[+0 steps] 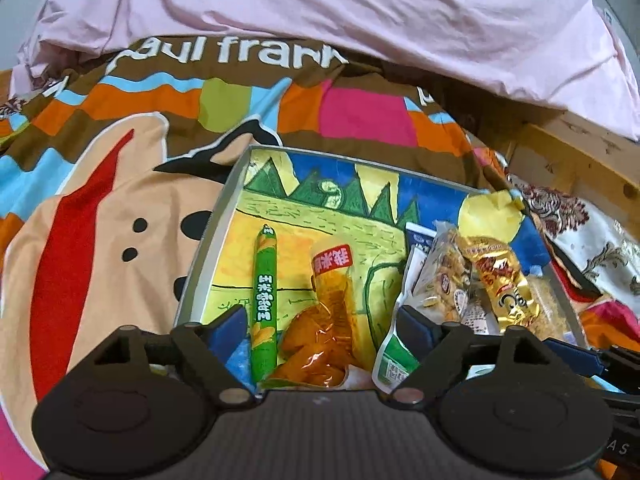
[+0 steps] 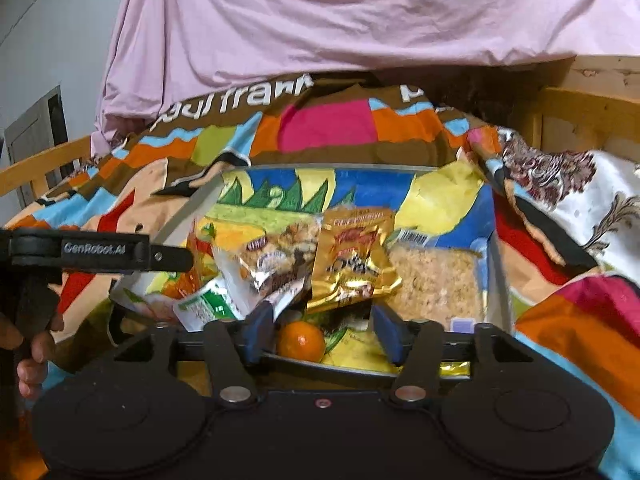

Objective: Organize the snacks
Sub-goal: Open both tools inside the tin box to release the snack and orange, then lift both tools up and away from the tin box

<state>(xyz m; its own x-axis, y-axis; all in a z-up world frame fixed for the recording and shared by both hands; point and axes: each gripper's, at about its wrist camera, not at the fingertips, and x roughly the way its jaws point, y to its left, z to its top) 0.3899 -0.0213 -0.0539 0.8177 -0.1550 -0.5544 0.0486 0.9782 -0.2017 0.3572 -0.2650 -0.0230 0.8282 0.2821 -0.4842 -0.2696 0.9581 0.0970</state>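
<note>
Gold snack packet (image 2: 354,258) leans loosely on the pile in the box (image 2: 498,264), so your spread right hand-held gripper (image 2: 324,330), empty over the orange (image 2: 301,341), could topple it by brushing past.

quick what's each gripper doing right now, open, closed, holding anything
Left gripper: open, empty, above the green sausage stick.
Right gripper: open, empty, with the orange between its fingers.

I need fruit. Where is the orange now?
Right wrist view: the orange lies in the tray, between the right gripper fingers, nearer the left one.
</note>
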